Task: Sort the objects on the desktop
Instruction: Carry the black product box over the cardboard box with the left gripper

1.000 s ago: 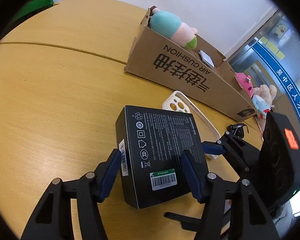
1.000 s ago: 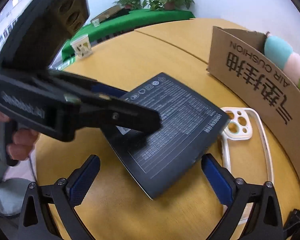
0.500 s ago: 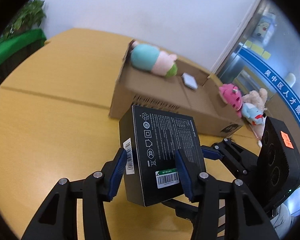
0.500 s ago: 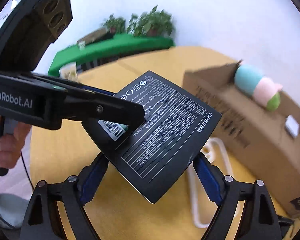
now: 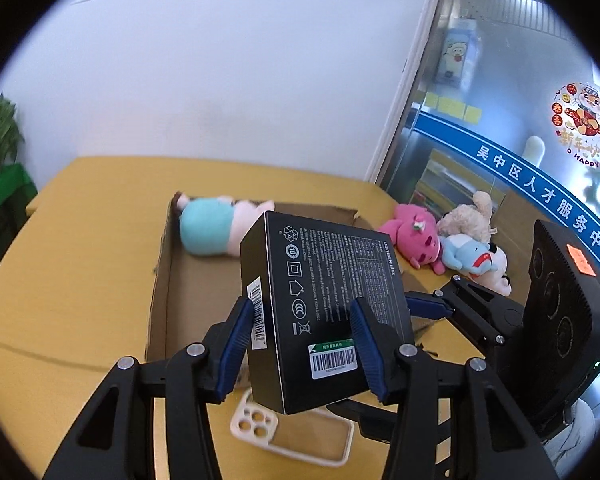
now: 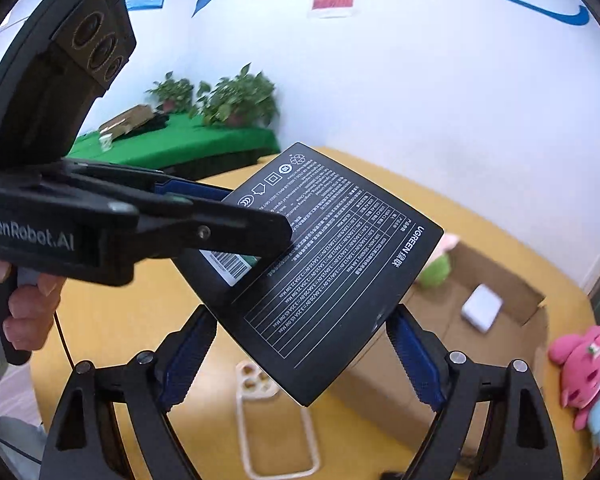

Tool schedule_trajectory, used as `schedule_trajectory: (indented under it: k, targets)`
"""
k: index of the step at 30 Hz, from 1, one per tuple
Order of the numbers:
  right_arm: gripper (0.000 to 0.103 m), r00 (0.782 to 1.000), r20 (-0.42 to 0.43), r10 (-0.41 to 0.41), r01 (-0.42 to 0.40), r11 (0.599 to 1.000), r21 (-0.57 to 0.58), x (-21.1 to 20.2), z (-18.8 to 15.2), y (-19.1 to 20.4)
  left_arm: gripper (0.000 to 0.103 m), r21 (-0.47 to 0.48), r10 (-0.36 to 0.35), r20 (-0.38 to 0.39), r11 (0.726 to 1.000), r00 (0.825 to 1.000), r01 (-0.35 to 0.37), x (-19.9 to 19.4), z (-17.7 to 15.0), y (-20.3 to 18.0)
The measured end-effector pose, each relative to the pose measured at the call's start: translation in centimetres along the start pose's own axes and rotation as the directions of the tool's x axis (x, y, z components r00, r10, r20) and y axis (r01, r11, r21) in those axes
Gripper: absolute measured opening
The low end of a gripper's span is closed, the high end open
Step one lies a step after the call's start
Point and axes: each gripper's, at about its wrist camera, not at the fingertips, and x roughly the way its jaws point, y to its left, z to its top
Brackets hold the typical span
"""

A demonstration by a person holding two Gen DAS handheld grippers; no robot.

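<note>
A black box (image 5: 324, 304) with white print and barcode labels hangs in the air, above the table and in front of the cardboard box (image 5: 160, 280). My left gripper (image 5: 302, 336) is shut on the black box across its thin sides. My right gripper (image 6: 302, 360) is shut on the same black box (image 6: 332, 264) across its wide face, coming in from the right. A finger (image 6: 220, 232) of the left gripper crosses the right wrist view. The open cardboard box (image 6: 532, 304) holds a teal and pink plush (image 5: 212, 232) and a small white box (image 6: 482, 306).
A cream phone case (image 5: 292, 436) lies on the yellow table (image 5: 80, 320) below the black box. Several plush toys, one pink (image 5: 416, 240), lie right of the cardboard box. A person's hand (image 6: 24, 312) grips the left handle. Green-covered table and plants (image 6: 236, 100) stand behind.
The black box has gone from lying on the table to hanging in the air. The right jaws closed on it, then both grippers rose with it. The cardboard box's inside now shows.
</note>
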Motion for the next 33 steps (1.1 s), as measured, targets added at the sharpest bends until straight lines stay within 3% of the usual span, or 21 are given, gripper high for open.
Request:
schedule_trajectory:
  k: [8, 16, 21, 26, 31, 33]
  targets:
    - [0.087, 0.999, 0.035, -0.027, 0.028, 0.999, -0.033, 1.0, 4.6, -3.0, 0.05, 0.015, -0.007, 0.047, 1.0, 0.999, 0.006, 1.9, 4.8, 1.2]
    - [0.087, 1.0, 0.005, 0.017, -0.017, 1.0, -0.022, 6.6, 8.3, -6.9, 0.05, -0.002, 0.037, 0.033, 0.999, 0.999, -0.037, 6.2, 8.8, 4.0]
    - [0.087, 0.992, -0.088, 0.085, -0.084, 0.996, 0.023, 13.2, 8.2, -9.7, 0.05, -0.011, 0.083, -0.063, 0.996, 0.995, -0.084, 11.2, 9.3, 6.8]
    - [0.086, 0.961, -0.22, 0.167, -0.146, 0.983, 0.11, 20.3, 6.8, -11.8, 0.05, -0.059, 0.102, -0.192, 0.992, 0.976, -0.116, 16.9, 8.0, 10.0]
    - [0.087, 0.912, -0.318, 0.259, -0.199, 0.958, 0.208, 25.1, 4.6, -13.0, 0.049, -0.075, 0.115, -0.318, 0.986, 0.941, -0.146, 21.0, 6.0, 11.7]
    - [0.087, 0.898, -0.34, 0.278, -0.203, 0.949, 0.24, 26.3, 4.0, -13.4, 0.049, -0.053, 0.135, -0.381, 0.984, 0.914, -0.167, 21.8, 5.0, 12.6]
